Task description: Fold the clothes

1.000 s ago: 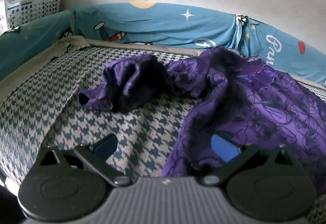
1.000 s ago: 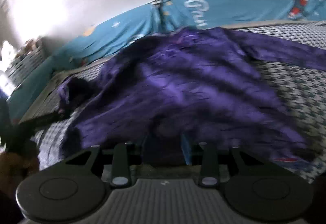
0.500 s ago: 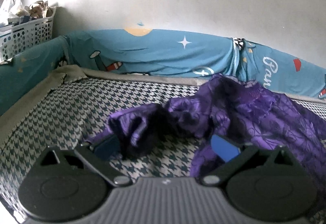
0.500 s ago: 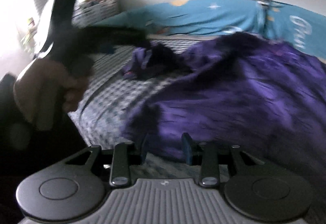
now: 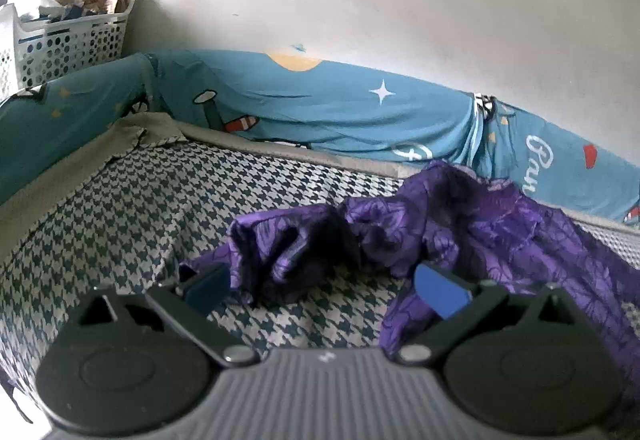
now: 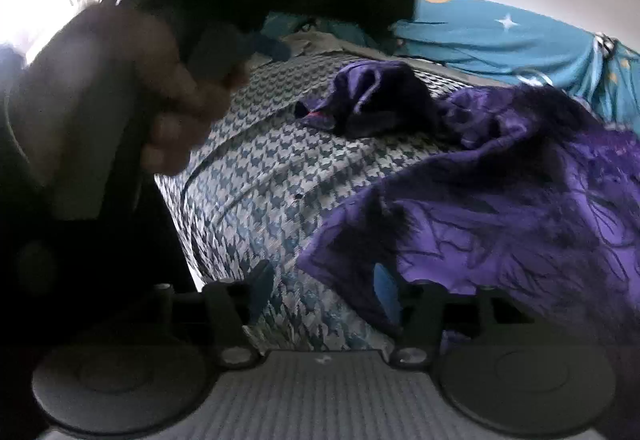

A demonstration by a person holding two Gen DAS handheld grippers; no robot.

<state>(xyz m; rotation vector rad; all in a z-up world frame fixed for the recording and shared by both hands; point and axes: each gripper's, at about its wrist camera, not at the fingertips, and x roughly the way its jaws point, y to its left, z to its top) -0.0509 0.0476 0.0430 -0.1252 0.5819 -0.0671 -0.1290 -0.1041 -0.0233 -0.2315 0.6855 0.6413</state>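
Note:
A purple patterned garment (image 5: 500,232) lies spread on the houndstooth bed cover (image 5: 140,207), its sleeve (image 5: 288,244) bunched up to the left. My left gripper (image 5: 324,290) hovers open just in front of that sleeve, with nothing between its blue pads. In the right wrist view the garment (image 6: 520,199) covers the right half, the crumpled sleeve (image 6: 372,99) behind it. My right gripper (image 6: 322,288) sits at the garment's near left corner; its jaws are opening, and the hem corner hangs loose beside the right pad (image 6: 384,292). A person's hand (image 6: 120,87) holding the left gripper fills the upper left.
A blue cartoon-print sheet (image 5: 340,107) runs along the white wall behind the bed. A white perforated basket (image 5: 72,39) full of things stands at the far left corner. The bed's near-left edge (image 6: 180,220) drops off into a dark gap.
My right gripper swung left along the garment's front edge to its corner, and its jaws spread apart. My left gripper lifted and drew back a little from the sleeve.

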